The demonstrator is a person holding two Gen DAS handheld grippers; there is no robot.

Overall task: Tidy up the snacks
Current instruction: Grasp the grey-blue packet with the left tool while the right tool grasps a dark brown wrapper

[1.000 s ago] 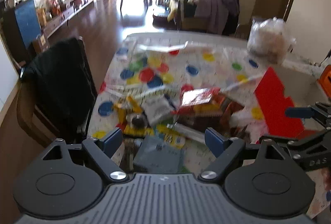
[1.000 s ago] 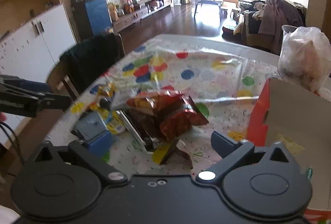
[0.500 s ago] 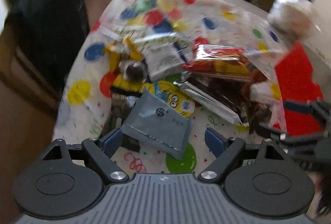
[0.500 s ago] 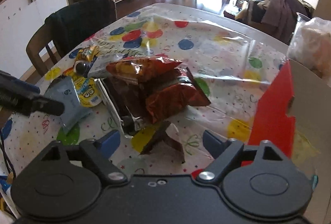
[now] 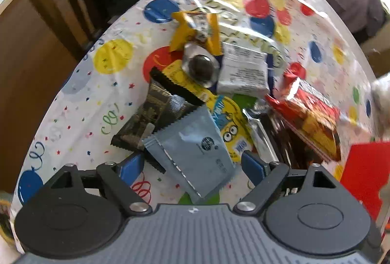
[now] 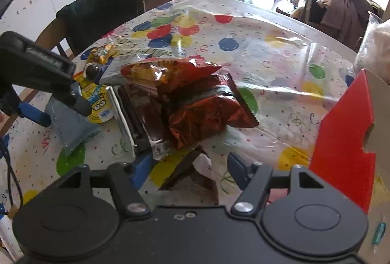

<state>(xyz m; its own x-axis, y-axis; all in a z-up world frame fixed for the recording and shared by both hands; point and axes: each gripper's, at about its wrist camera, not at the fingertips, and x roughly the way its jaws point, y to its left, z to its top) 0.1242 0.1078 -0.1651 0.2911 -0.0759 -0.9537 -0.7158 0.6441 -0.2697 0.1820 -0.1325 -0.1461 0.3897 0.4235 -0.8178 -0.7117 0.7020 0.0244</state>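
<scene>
Left gripper is hanging wide apart, straddling a grey-blue foil sachet; right gripper is closing, ungripped, around a dark brown wrapper on the polka-dot tablecloth.

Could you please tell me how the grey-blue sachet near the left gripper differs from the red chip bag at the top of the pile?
The grey-blue sachet is plain and matte; the red chip bag is glossy and printed. The sachet lies low on the tablecloth; the chip bag is puffed and rests on other dark packets. The sachet sits between the left gripper's open jaws; the chip bag is away from both grippers. Both look sealed.
</scene>
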